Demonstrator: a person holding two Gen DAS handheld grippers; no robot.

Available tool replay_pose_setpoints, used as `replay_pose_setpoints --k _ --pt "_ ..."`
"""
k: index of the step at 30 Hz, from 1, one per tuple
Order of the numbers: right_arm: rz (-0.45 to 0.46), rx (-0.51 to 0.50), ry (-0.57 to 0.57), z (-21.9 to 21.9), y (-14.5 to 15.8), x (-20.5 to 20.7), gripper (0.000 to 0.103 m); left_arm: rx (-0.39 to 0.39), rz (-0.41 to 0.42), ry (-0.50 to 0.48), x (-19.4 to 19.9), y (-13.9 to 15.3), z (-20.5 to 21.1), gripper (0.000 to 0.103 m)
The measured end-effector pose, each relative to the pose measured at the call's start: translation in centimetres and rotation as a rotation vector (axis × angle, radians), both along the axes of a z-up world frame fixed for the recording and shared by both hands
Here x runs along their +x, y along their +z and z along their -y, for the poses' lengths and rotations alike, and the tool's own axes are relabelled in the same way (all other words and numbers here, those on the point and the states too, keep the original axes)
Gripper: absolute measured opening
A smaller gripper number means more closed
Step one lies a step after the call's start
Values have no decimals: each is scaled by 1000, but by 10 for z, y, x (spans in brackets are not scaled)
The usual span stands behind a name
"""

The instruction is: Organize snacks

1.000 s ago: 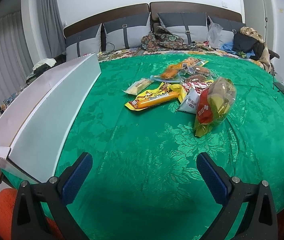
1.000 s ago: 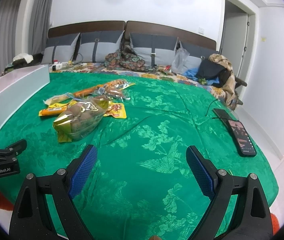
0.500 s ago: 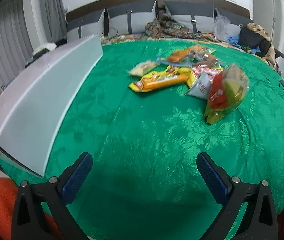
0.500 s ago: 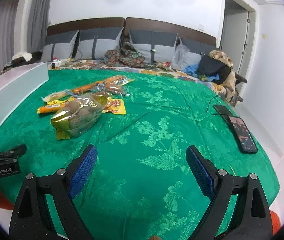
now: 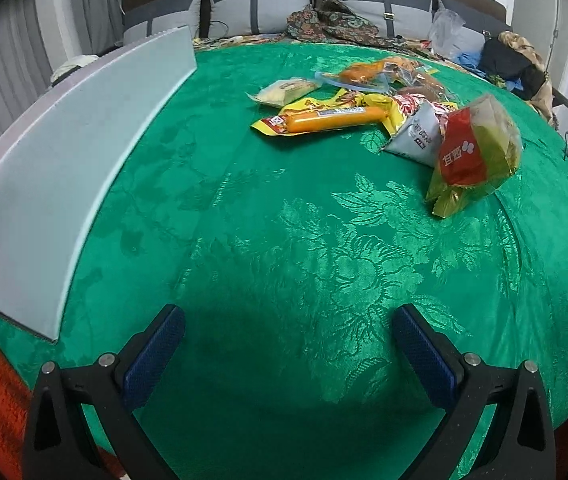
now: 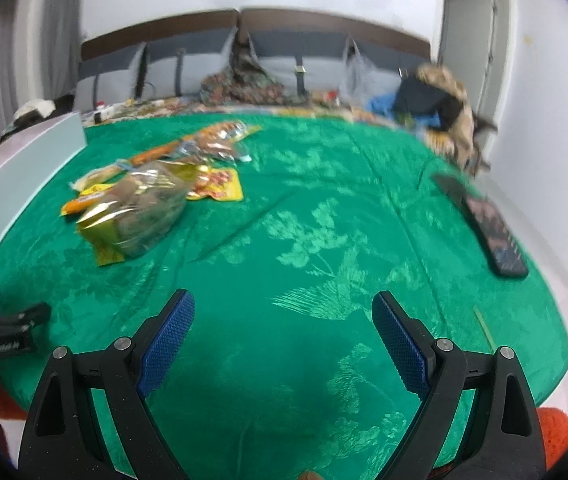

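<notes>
1. Two grippers we hold above the near edge of a bed: our left gripper (image 5: pixel 288 344) and our right gripper (image 6: pixel 283 330), both spread wide with nothing between the blue pads (image 5: pixel 154 356).
2. We see a green floral bedspread (image 5: pixel 284 240) covering the whole surface, mostly flat, with one crease running out from the snacks.
3. We find the snacks (image 5: pixel 364 108) heaped well ahead of both grippers, toward the middle of the bed: an orange sausage pack (image 5: pixel 324 118), a grey pouch (image 5: pixel 418 136) and a large clear bag with a red label (image 5: pixel 476 152) nearest us.
4. We note a long white box (image 5: pixel 64 160) lying along the bed's left side.
5. We see grey pillows (image 5: pixel 260 8) against a brown headboard, a phone (image 6: pixel 494 228) on the right edge, and a doorway (image 6: pixel 472 36) beyond; the right view is blurred.
</notes>
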State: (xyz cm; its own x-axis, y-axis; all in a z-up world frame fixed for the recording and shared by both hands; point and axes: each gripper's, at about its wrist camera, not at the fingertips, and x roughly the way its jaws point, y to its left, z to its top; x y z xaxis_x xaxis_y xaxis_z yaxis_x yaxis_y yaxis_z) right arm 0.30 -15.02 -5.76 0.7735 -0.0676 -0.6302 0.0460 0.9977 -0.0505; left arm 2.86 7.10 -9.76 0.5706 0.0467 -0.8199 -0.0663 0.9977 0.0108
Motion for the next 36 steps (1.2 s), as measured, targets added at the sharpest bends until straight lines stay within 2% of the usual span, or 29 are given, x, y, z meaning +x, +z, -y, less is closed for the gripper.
replay_pose_setpoints --k 3,7,15,20,36 --pt "-105 68 -67 27 -6 31 92 -25 -14 -3 6 -1 -4 103" --pt "-154 43 -128 51 -16 64 92 -23 -22 -16 9 -1 -3 103" --pt "-239 9 -108 54 -39 104 92 -21 -4 -27 8 -2 -3 103" --pt "-215 71 -112 62 -42 107 94 -21 -4 -29 8 -1 -3 103" --pt "-195 80 -106 60 -42 110 94 -13 25 -34 4 -2 -2 103"
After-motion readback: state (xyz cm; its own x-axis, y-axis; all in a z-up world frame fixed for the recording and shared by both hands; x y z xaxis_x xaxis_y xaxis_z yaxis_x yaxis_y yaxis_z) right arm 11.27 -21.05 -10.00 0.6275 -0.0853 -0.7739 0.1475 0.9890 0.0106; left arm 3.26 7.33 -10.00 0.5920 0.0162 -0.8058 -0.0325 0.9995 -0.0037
